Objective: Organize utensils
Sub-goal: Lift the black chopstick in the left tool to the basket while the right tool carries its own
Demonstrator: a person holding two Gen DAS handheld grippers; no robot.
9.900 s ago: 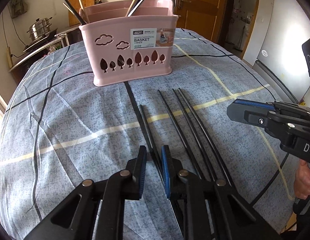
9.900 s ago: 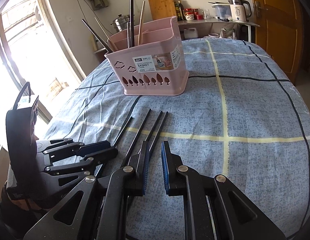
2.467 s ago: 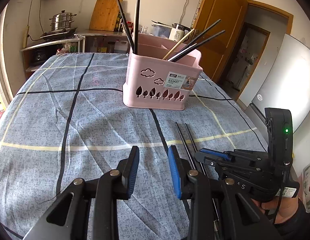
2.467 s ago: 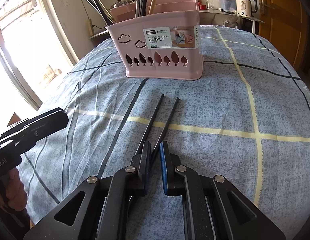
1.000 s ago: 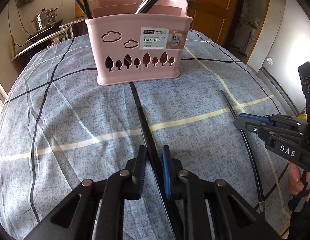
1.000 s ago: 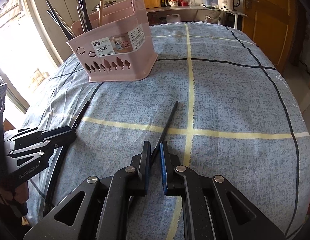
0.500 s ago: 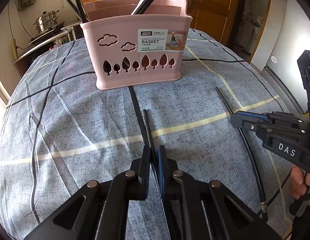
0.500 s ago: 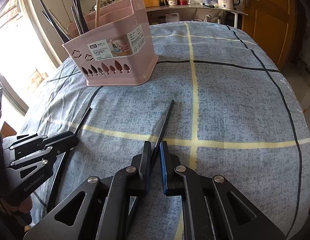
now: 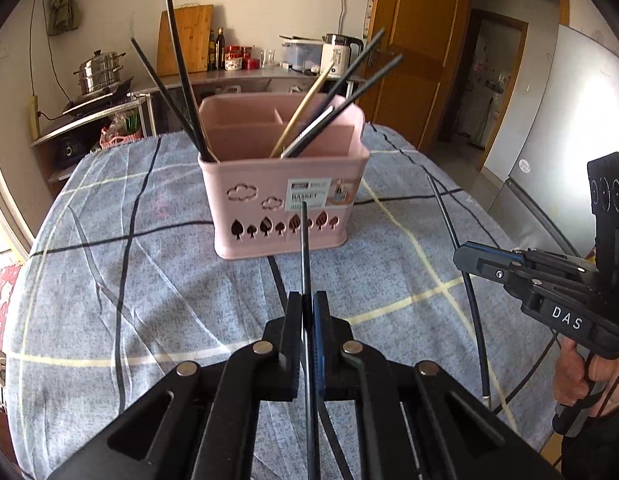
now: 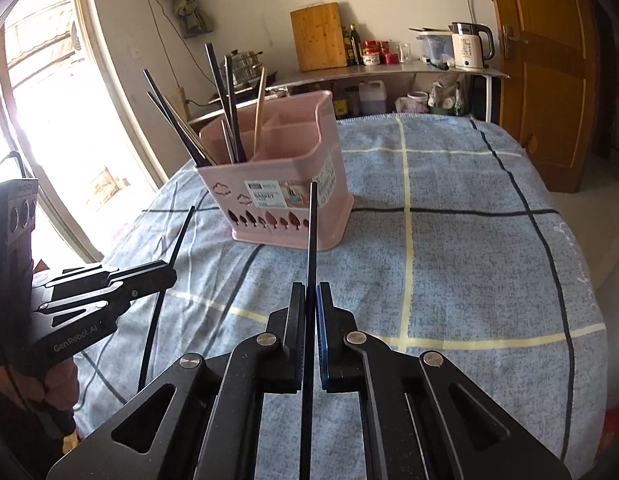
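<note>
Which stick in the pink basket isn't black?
The tan wooden chopstick, leaning in the pink basket among the right-hand bunch. The other sticks standing there are dark.

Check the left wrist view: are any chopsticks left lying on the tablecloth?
No: each gripper holds a chopstick lifted clear of the tablecloth.

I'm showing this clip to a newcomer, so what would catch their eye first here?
Probably the pink basket mid-table, bristling with chopsticks. Then the two tools: the left tool and the right tool each clamp one black chopstick aimed at it, above the blue checked cloth.
</note>
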